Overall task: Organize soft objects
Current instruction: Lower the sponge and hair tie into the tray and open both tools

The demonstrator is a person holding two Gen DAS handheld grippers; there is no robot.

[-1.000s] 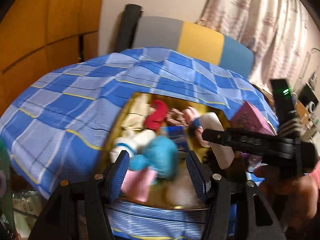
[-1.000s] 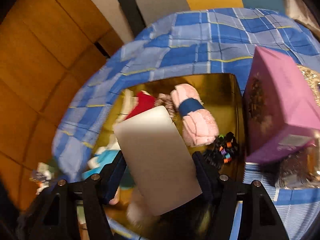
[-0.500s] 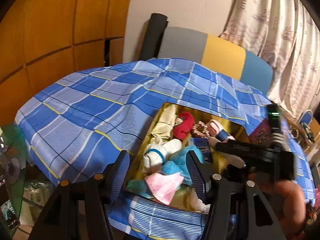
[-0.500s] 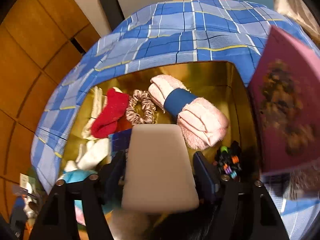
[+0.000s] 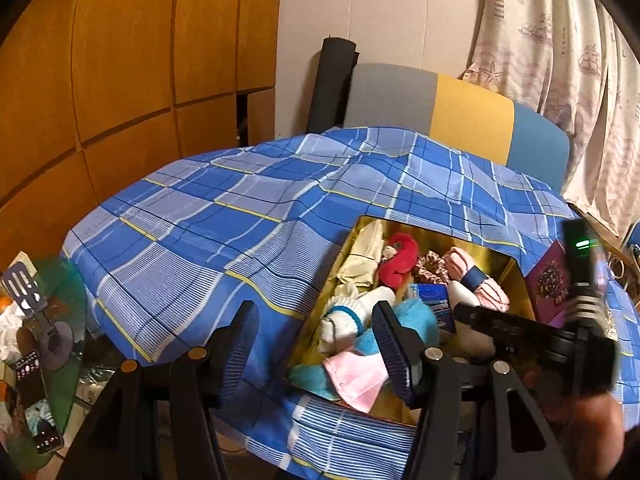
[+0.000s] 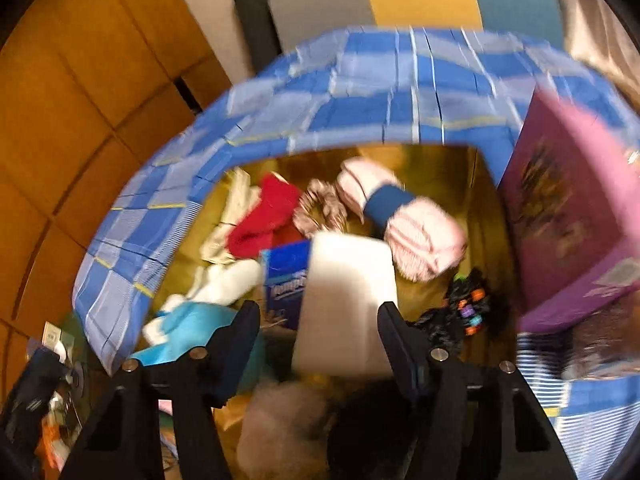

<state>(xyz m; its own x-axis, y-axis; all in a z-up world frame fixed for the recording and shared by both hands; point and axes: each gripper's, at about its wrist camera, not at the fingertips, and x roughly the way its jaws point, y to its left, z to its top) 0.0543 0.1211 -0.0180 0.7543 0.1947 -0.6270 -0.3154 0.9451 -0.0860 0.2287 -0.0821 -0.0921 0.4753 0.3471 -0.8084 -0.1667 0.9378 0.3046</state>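
While right tongs (image 6: 314, 322) close around white block (image 6: 346, 300), blue "Tempo" pack (image 6: 286, 276) beside it

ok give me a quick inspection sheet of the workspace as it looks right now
surface: blue plaid cloth covers the table, wrinkled near the far edge
job's things: gold box holds a red sock, a pink roll with blue band, a scrunchie, white socks, a turquoise cloth and a pink mask
clutter: purple box right of the gold box; black hair ties; blue tissue pack
grippers: left tongs open and empty; right tongs closing, white foam block between them, right pad touching
cables: nothing seen
surroundings: wood panels, curtain, striped cushion
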